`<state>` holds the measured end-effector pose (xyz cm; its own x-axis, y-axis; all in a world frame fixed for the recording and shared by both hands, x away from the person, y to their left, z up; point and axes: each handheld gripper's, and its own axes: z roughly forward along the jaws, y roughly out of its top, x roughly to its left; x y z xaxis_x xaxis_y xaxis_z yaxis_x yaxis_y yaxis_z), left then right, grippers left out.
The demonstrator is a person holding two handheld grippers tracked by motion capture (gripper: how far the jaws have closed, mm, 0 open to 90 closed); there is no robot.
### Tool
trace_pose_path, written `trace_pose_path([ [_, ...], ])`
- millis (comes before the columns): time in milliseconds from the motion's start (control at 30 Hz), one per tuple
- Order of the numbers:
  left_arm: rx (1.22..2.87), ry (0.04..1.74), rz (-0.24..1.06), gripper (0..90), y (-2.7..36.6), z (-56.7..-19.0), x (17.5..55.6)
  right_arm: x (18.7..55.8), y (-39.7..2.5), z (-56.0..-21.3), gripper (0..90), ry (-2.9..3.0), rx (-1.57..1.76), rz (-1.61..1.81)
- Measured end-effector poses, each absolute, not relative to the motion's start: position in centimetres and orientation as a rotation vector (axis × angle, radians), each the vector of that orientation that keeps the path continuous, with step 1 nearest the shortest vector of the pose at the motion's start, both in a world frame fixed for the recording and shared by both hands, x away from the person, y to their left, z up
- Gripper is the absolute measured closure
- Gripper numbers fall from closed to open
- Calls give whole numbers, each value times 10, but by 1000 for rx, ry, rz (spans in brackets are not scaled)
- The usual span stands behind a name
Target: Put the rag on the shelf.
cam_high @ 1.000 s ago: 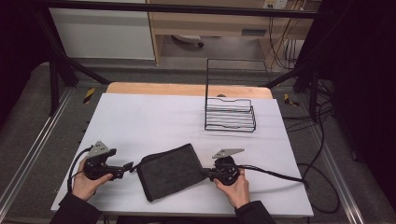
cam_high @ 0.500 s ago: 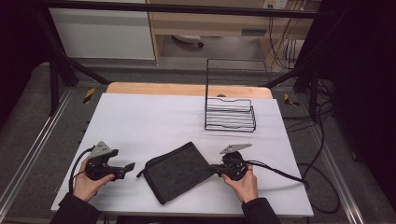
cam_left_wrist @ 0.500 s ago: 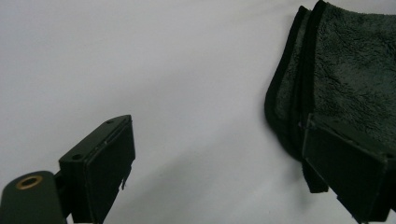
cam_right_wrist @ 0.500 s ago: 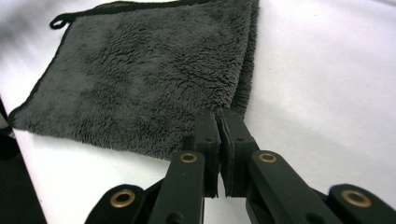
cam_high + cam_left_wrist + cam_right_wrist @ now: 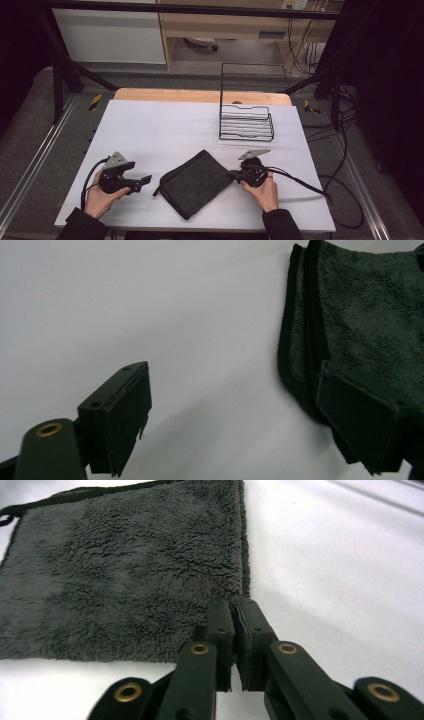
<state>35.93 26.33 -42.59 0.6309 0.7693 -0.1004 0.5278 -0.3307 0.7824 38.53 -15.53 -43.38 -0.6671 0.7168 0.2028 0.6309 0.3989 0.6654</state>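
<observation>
A: Where is the cloth?

B: The folded dark towel (image 5: 196,183) lies flat near the front edge of the white tabletop (image 5: 165,130), between the two hands and well apart from the wire rack (image 5: 246,122).

A: And the claws?

B: The right claw (image 5: 235,625) is pinched tight on the towel's near corner. The left claw (image 5: 240,415) stands wide open with nothing in it, just beside the towel's stitched edge.

A: How will it handle?

B: Fluffy, light and limp, I'd judge. It sags if lifted by one corner, so take the hemmed edge or a second corner with the left claw.
</observation>
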Motion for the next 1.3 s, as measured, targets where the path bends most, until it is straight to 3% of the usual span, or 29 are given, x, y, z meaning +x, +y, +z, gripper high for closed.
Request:
trace_pose_path([
  [133,2030,1009,356,184,252,-425,359,383,-155,-435,769,2485,1203,1120],
  [167,2038,1006,353,217,247,-425,360,382,-157,-435,675,2467,1231,1146],
  [267,2069,990,336,276,233,-426,362,381,-158,-439,547,2419,1265,1158],
  [367,2100,976,303,359,220,-429,364,378,-156,-444,481,2388,1274,1132],
  [533,2187,942,245,467,204,-437,363,373,-154,-448,506,2363,1293,1137],
  [633,2192,951,234,528,203,-440,363,370,-153,-449,582,2369,1324,1148],
  [967,2192,993,191,569,202,-442,364,371,-152,-453,688,2394,1416,1201],
  [1067,2195,1008,182,629,200,-441,364,373,-152,-452,766,2419,1434,1212],
  [1100,2194,1011,173,629,201,-441,364,373,-152,-452,766,2419,1434,1212],
  [1200,2184,1021,135,738,202,-440,365,377,-153,-449,811,2438,1426,1224],
  [1300,2181,1021,127,763,202,-439,364,382,-155,-444,818,2449,1420,1246],
])
